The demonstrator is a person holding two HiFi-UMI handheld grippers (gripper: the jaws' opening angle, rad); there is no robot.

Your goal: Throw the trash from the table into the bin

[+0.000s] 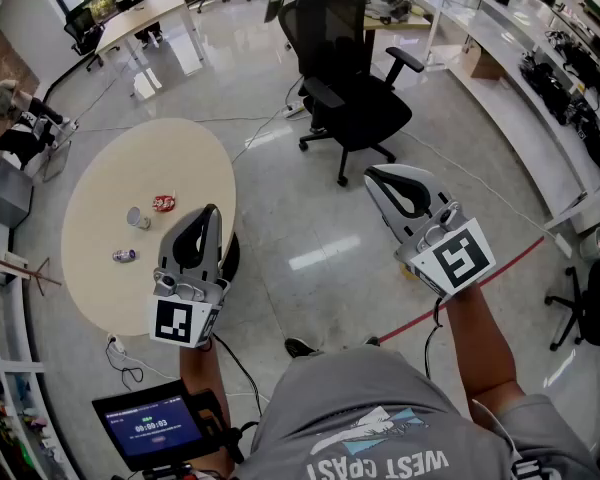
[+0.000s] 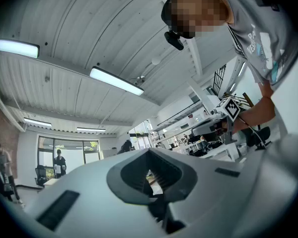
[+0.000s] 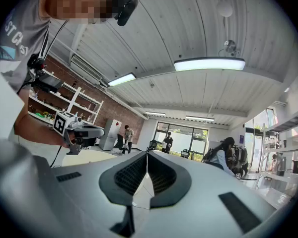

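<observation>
Three bits of trash lie on the round beige table (image 1: 100, 288) in the head view: a red wrapper (image 1: 164, 203), a small grey cup (image 1: 138, 217) and a small purple-grey piece (image 1: 124, 256). My left gripper (image 1: 212, 210) hovers over the table's right edge, just right of the wrapper, its jaws shut and nothing between them (image 2: 149, 151). My right gripper (image 1: 372, 175) is held over the bare floor well to the right of the table. It is also shut and holds nothing (image 3: 147, 153). I see no bin clearly.
A black office chair (image 1: 350, 98) stands on the glossy floor beyond the grippers. A dark round thing (image 1: 231, 256) sits on the floor by the table's edge, partly hidden behind the left gripper. Red tape (image 1: 500, 268) crosses the floor at right. Benches line the right wall.
</observation>
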